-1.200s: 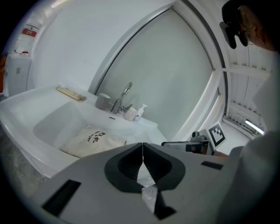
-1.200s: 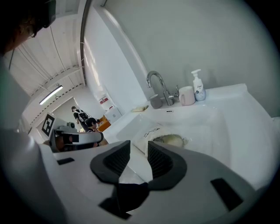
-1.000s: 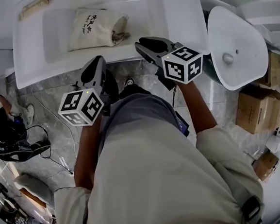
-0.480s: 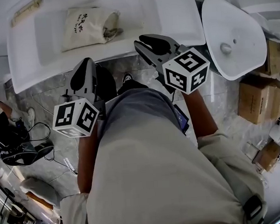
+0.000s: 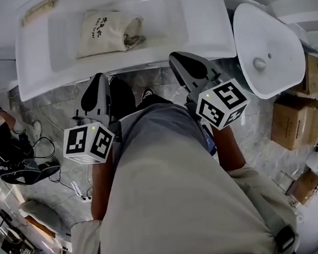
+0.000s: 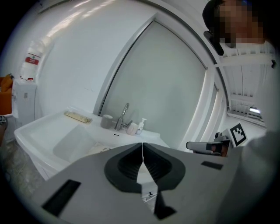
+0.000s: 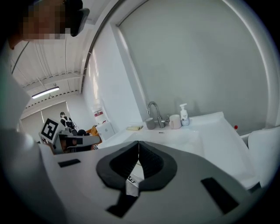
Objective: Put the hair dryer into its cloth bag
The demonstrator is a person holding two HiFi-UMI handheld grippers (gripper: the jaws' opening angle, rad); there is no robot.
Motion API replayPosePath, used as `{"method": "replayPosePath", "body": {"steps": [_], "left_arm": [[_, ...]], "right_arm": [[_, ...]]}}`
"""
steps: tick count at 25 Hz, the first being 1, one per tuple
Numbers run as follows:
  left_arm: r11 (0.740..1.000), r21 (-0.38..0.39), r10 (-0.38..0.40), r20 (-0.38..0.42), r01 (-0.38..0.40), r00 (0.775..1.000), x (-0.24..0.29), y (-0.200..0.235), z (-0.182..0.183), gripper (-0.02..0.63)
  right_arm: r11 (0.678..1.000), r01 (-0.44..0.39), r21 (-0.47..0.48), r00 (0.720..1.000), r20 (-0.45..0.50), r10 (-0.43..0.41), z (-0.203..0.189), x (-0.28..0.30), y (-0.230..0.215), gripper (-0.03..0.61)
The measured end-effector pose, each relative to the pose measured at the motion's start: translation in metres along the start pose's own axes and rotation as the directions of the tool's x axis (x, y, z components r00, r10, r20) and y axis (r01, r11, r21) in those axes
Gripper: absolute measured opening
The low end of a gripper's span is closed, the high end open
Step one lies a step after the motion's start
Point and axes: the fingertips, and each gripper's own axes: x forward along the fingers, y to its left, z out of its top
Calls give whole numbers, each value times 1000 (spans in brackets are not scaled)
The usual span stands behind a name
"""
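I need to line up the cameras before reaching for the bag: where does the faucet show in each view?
Head view: not in it; the picture is cut off at the top before reaching it.
Left gripper view: faucet, slightly left of centre, at mid-height.
Right gripper view: faucet, just right of centre, at mid-height.
Shared landmark: the white sink basin, in all three views.

The left gripper (image 6: pixel 142 144) has its jaws pressed together, tip to tip. Past them sits a white washbasin (image 6: pixel 38 127), its chrome faucet (image 6: pixel 123 115) standing between a grey cup (image 6: pixel 106 121) and a small pump bottle (image 6: pixel 140 126).
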Motion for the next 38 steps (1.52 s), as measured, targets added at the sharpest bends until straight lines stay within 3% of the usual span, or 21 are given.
{"method": "replayPosePath", "body": {"steps": [4, 11, 23, 38], "left_arm": [[1000, 20, 23, 17, -23, 1000, -12, -3, 5, 11], [995, 78, 62, 23, -63, 998, -21, -6, 9, 8], [991, 89, 96, 4, -96, 995, -26, -13, -1, 8], [993, 79, 83, -7, -82, 997, -14, -19, -2, 8]], "right_arm": [[998, 10, -61, 1000, 4, -10, 2, -12, 8, 10], [998, 56, -42, 998, 18, -56, 2, -32, 0, 9], [998, 19, -58, 1000, 12, -18, -1, -40, -6, 8], [997, 52, -54, 997, -50, -55, -19, -41, -22, 8]]}}
